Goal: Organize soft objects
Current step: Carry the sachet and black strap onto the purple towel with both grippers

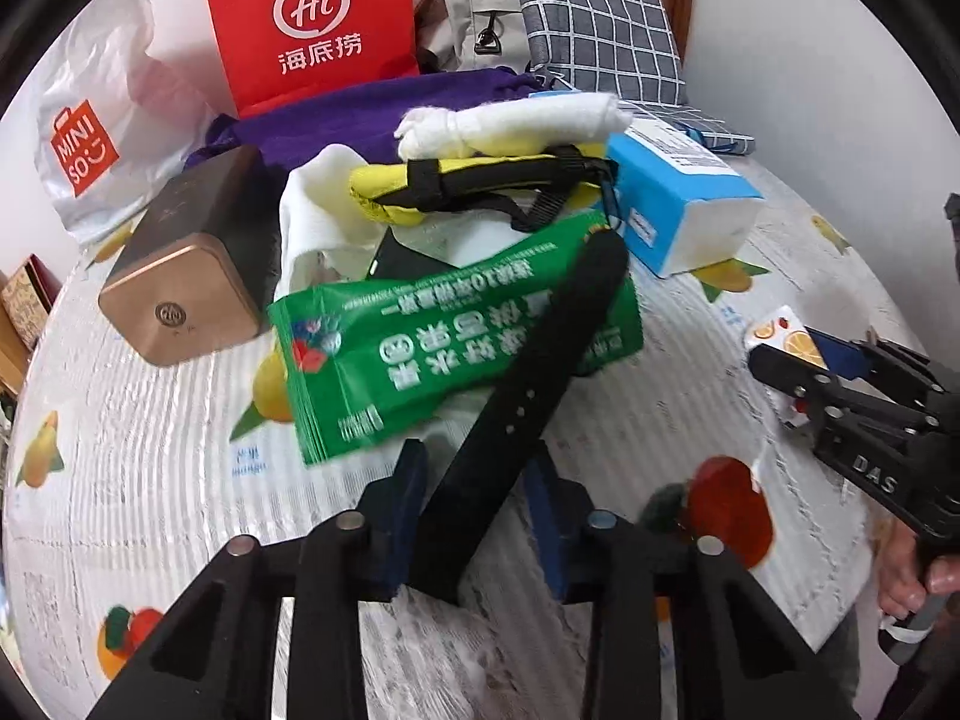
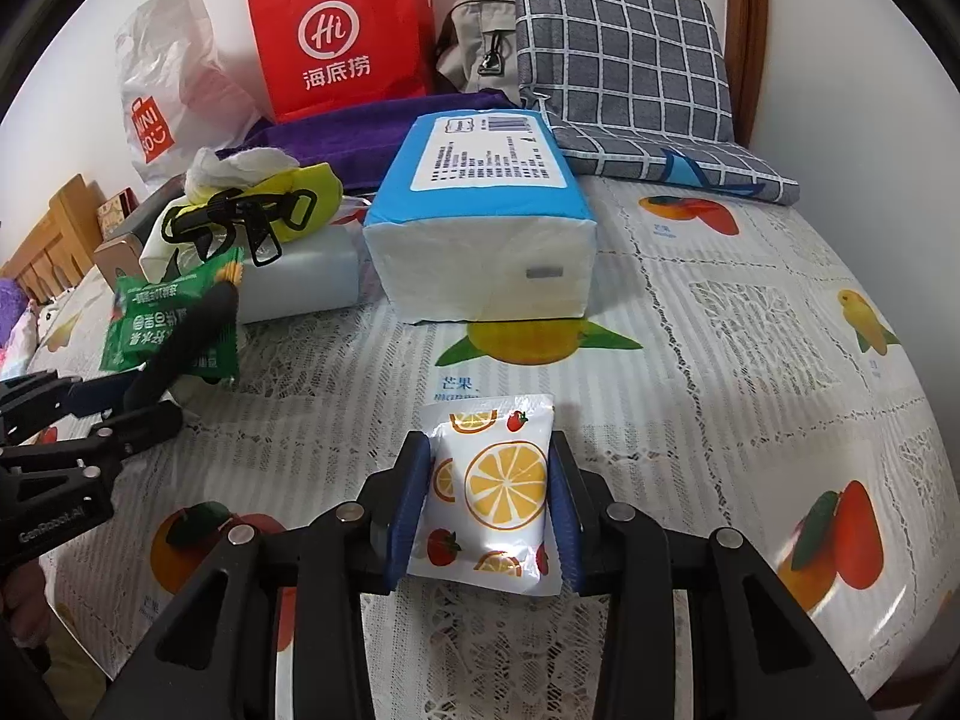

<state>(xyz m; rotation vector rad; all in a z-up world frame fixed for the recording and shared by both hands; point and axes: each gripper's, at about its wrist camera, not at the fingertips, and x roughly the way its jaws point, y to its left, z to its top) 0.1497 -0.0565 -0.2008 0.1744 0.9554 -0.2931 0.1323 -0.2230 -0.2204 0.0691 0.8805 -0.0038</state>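
A long black strap with small holes lies slanted across a green snack packet, its near end between the blue pads of my left gripper, which is shut on it. In the right wrist view the strap sticks up from that gripper over the green packet. My right gripper is shut on a small white tissue pack printed with orange slices and strawberries, low over the tablecloth. The left wrist view shows this gripper at the right edge.
A blue tissue pack, a yellow pouch with black straps, a white cloth and a purple cloth crowd the far middle. A bronze box lies left. Red bag, white plastic bag, checked cushion line the wall.
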